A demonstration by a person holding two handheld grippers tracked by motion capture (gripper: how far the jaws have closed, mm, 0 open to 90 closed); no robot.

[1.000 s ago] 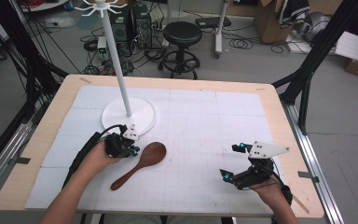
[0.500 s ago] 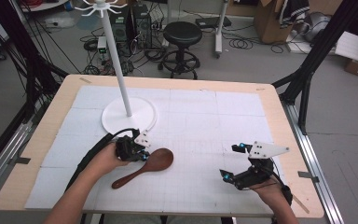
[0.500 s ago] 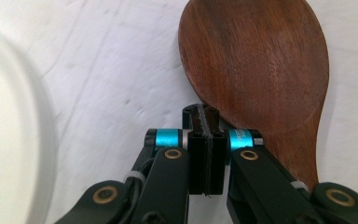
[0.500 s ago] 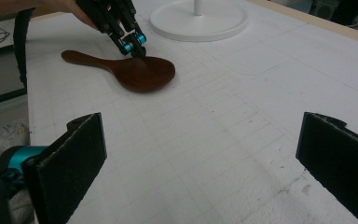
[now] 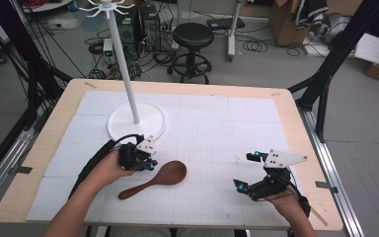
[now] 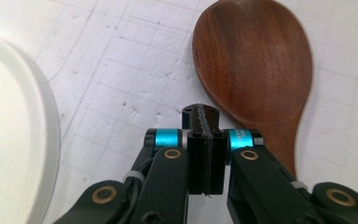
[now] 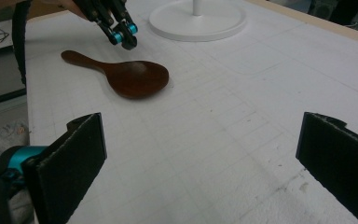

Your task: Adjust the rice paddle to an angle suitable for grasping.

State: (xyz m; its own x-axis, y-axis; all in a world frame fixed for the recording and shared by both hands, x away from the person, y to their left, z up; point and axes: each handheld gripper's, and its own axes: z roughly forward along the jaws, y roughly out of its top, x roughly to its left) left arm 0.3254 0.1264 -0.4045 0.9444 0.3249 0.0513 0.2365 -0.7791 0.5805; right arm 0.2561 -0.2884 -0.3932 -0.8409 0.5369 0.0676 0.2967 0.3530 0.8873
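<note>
A dark wooden spoon [image 5: 170, 174] lies flat on the white mat, bowl to the right and handle pointing toward the near left. My left gripper [image 5: 150, 163] is shut with nothing between its jaws. Its tips sit right at the far-left edge of the bowl near the neck; I cannot tell if they touch. The left gripper view shows the closed left gripper [image 6: 204, 116] beside the spoon [image 6: 256, 60]. My right gripper [image 5: 246, 171] rests at the near right, open and empty. From the right gripper [image 7: 209, 158] I see the spoon [image 7: 135, 79] and the left gripper [image 7: 123, 39].
A white hanger stand rises on a thin pole [image 5: 123, 64] from a round base [image 5: 150, 129] at the far left of the mat, just beyond the left hand. The wooden table rim [image 5: 306, 148] frames the mat. A stool and cables are on the floor behind.
My left gripper has shifted a little right and toward the near edge. The spoon's bowl has swung slightly right along with it. The right gripper has stayed put.
</note>
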